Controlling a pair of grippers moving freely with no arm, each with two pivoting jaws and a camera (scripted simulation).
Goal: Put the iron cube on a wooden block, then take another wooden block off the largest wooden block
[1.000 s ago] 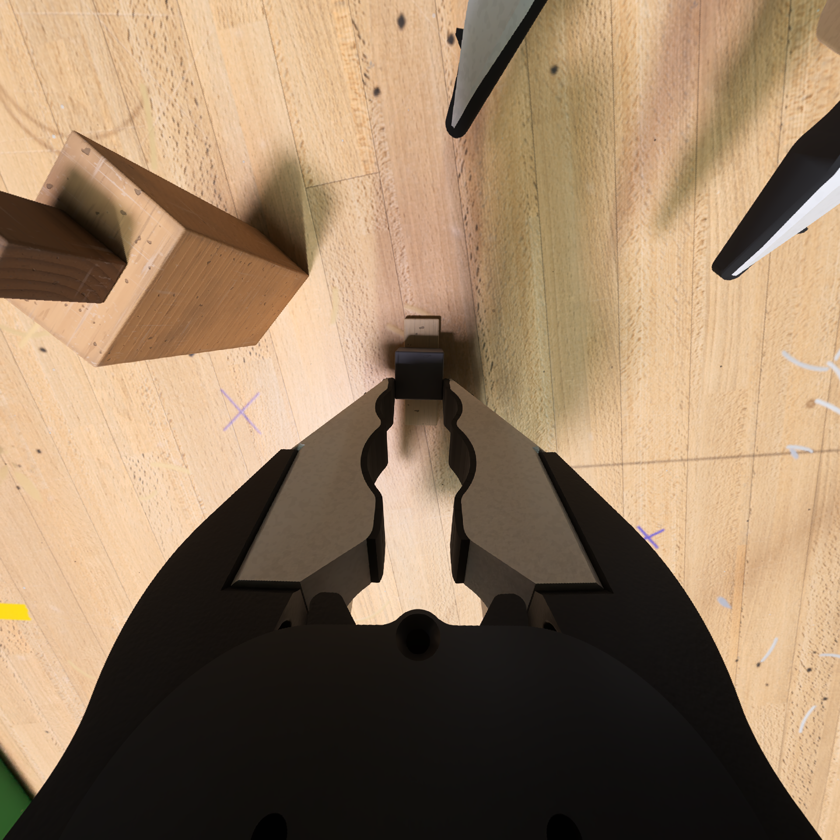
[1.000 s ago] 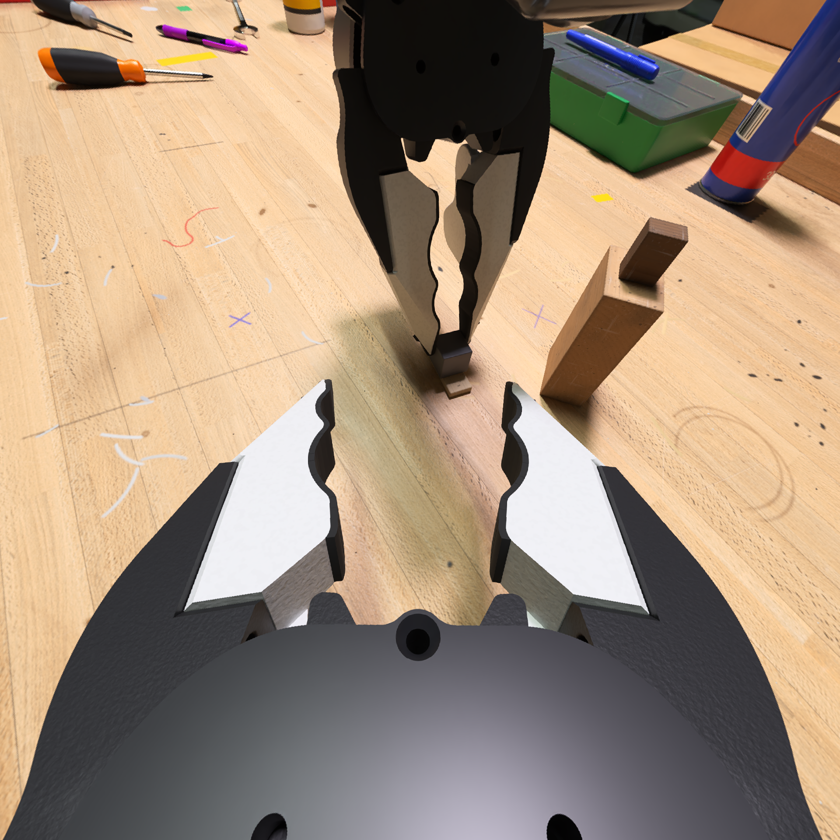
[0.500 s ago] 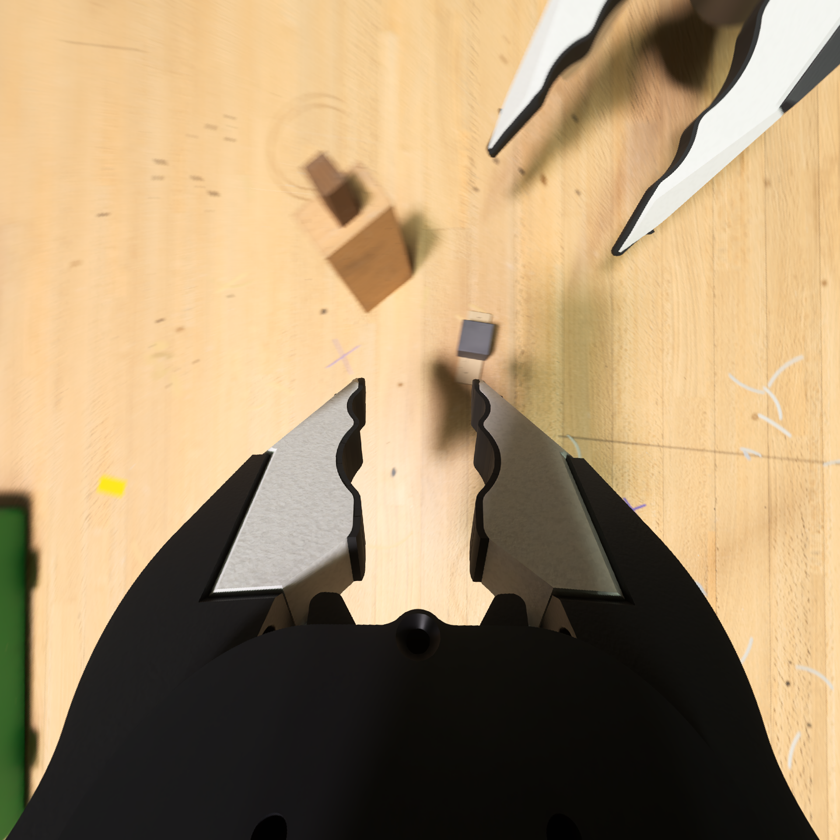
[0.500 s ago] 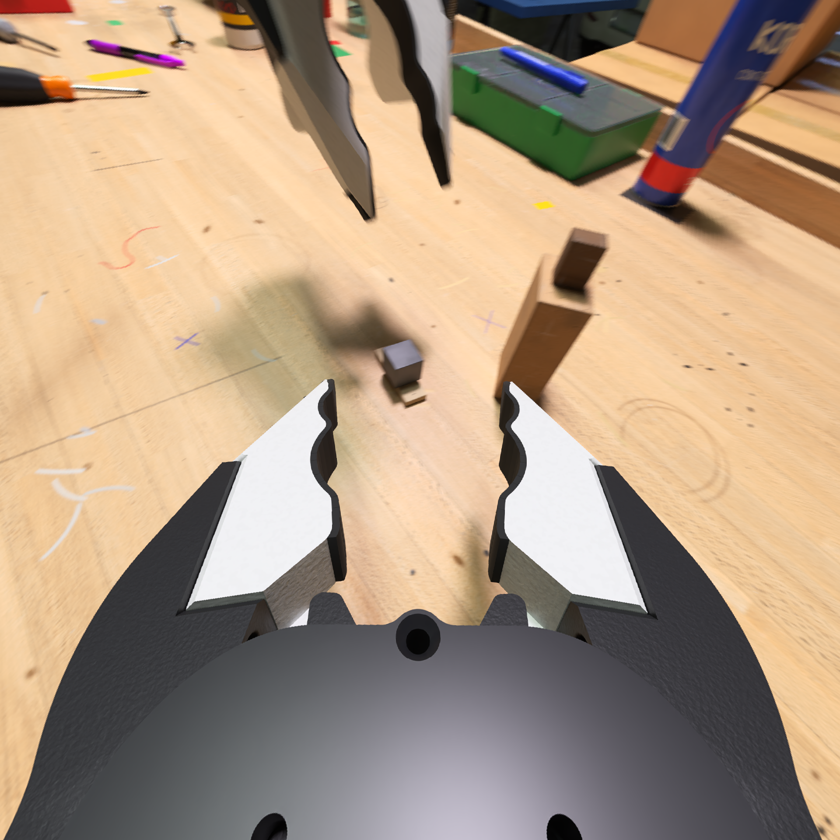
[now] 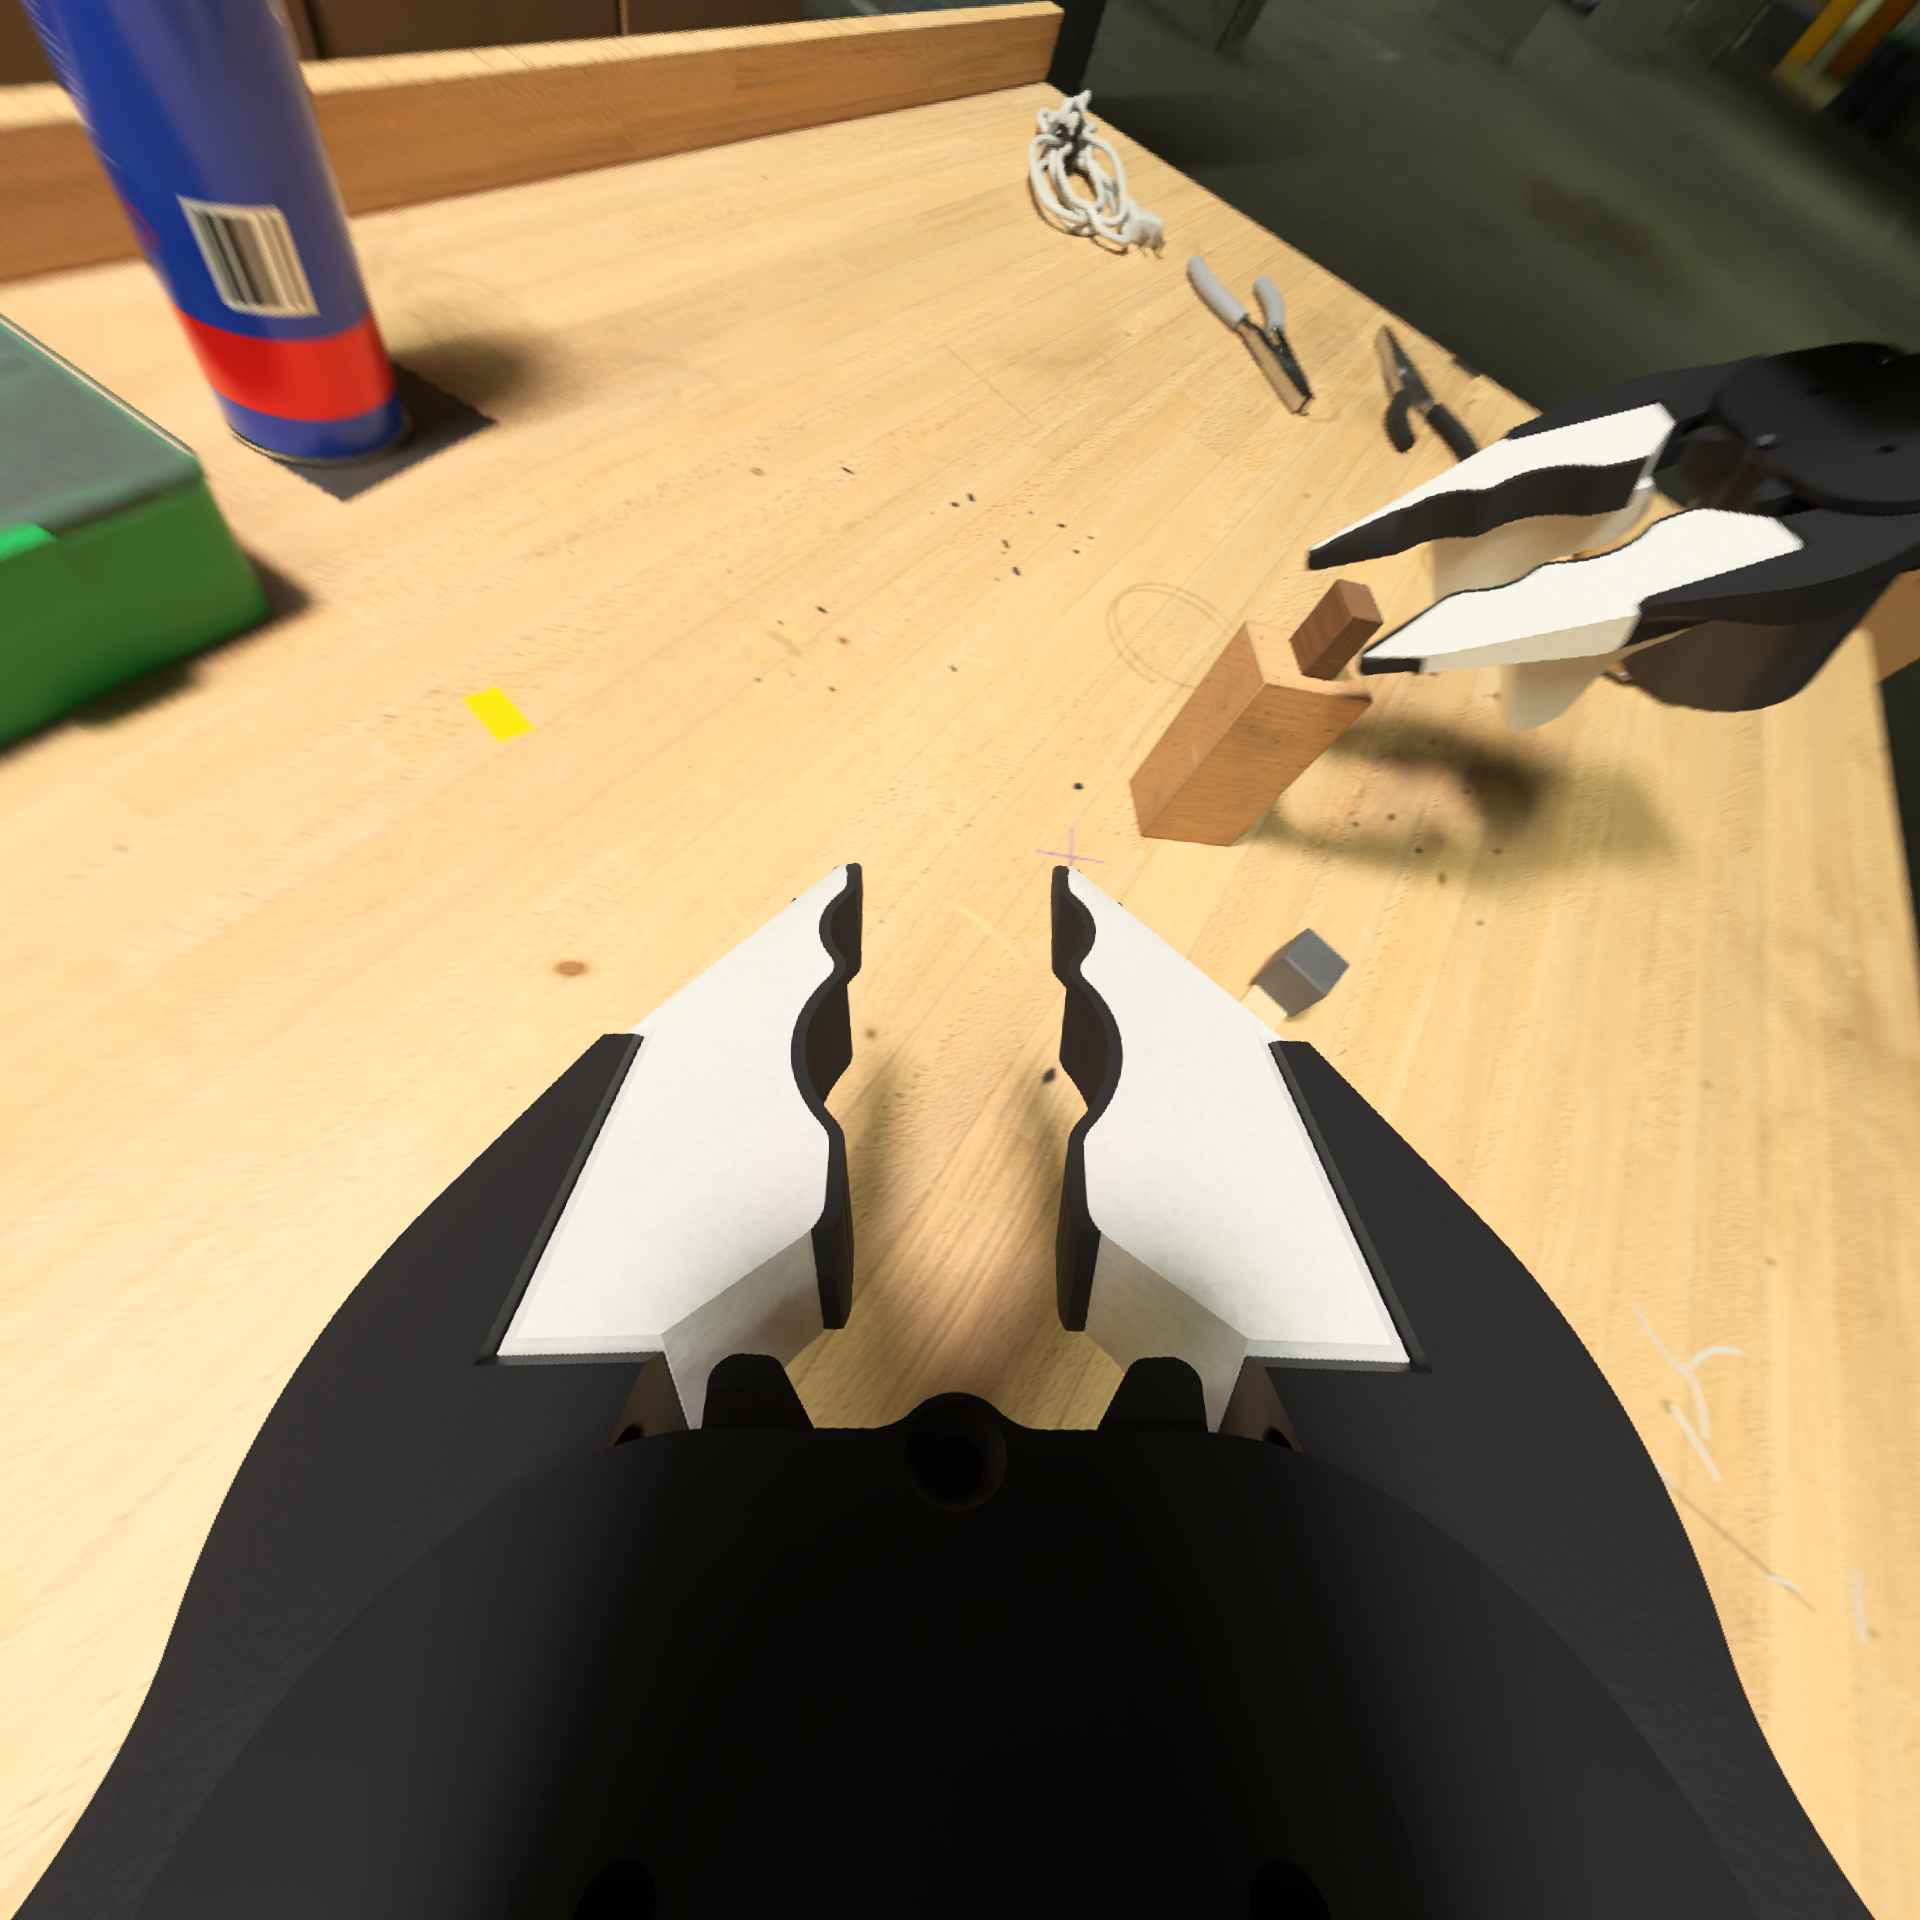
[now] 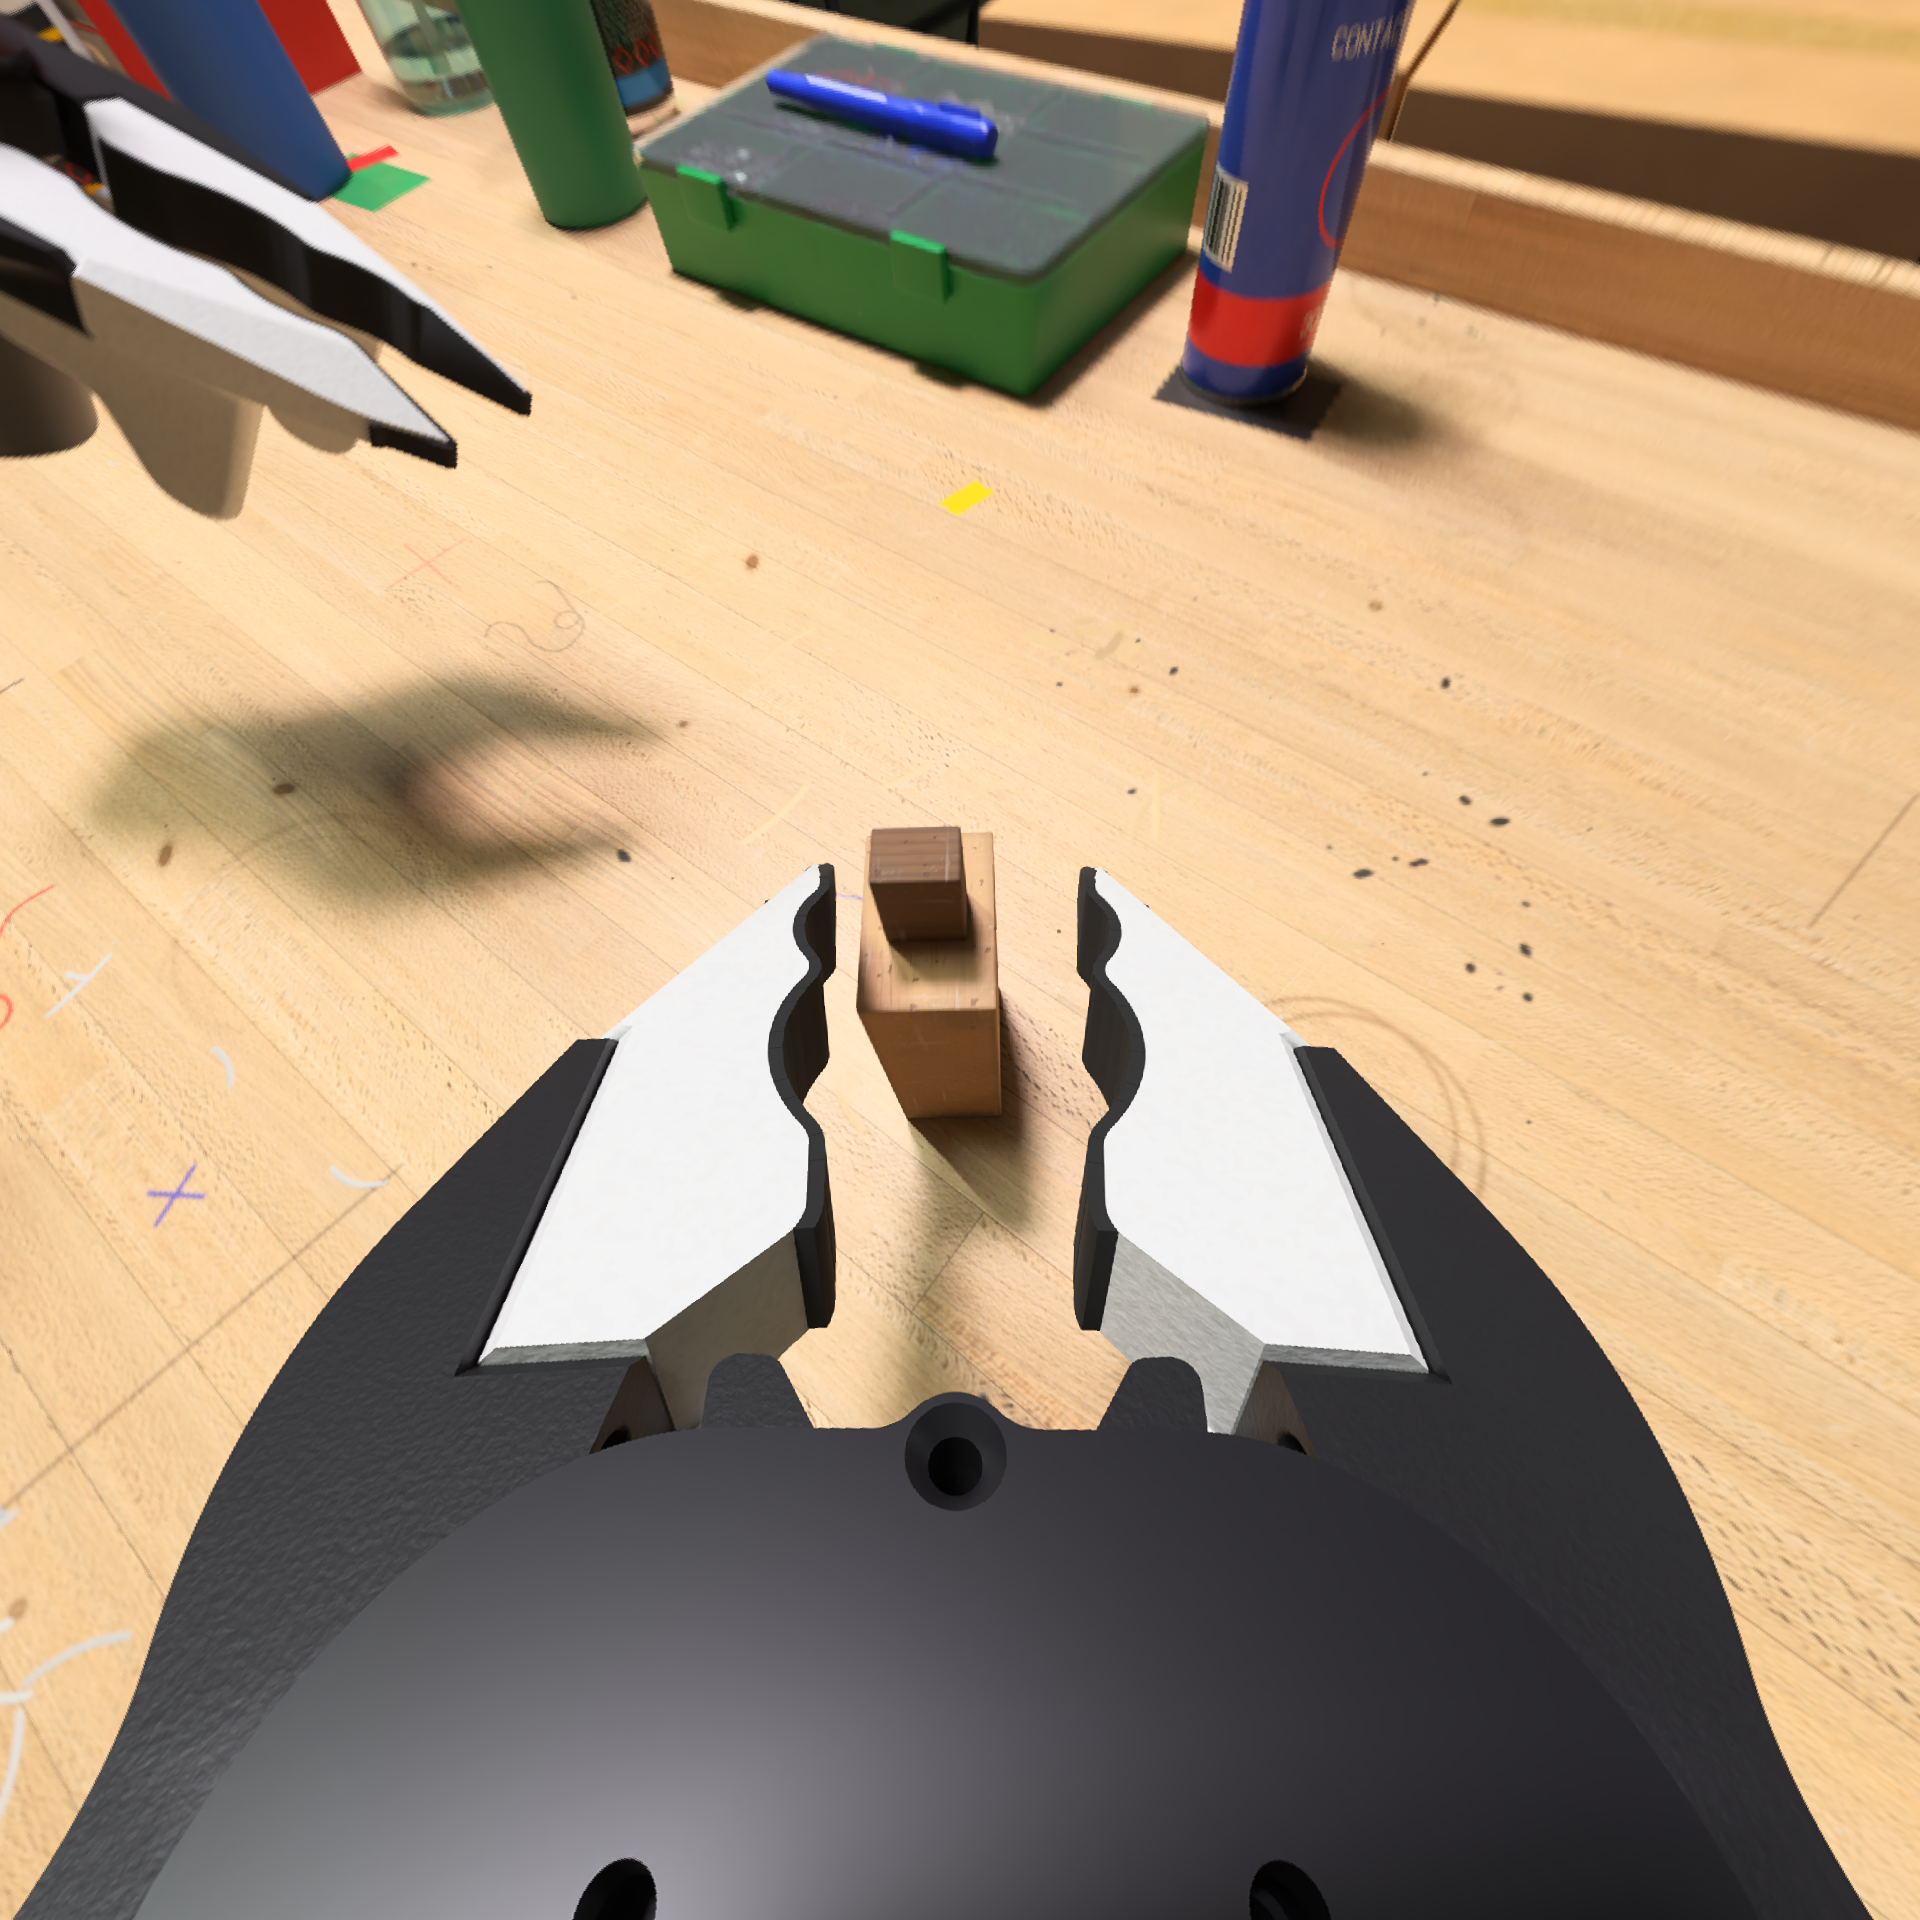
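Observation:
The grey iron cube (image 5: 1304, 964) rests on a thin pale wooden block (image 5: 1263, 1002), just right of my left gripper (image 5: 956, 883), which is open and empty. The largest wooden block (image 5: 1236, 738) stands farther right with a small dark wooden block (image 5: 1335, 629) on top. My right gripper (image 5: 1340, 611) hovers at that dark block. In the right wrist view my right gripper (image 6: 956, 873) is open, with the dark block (image 6: 920, 878) and the large block (image 6: 935, 1039) between its fingertips, untouched. The left gripper (image 6: 488, 426) shows at the upper left. The cube is out of this view.
A green box (image 6: 914, 239) with a blue marker (image 6: 883, 109) and a blue spray can (image 6: 1278, 208) stand at the back, beside a green bottle (image 6: 566, 104). Pliers (image 5: 1257, 332) and a white cord (image 5: 1081, 177) lie near the bench's far right edge.
My left gripper let go of the iron cube on the thin block, opened, and pulled up and away. My right gripper moved over to the large block, around the dark block.

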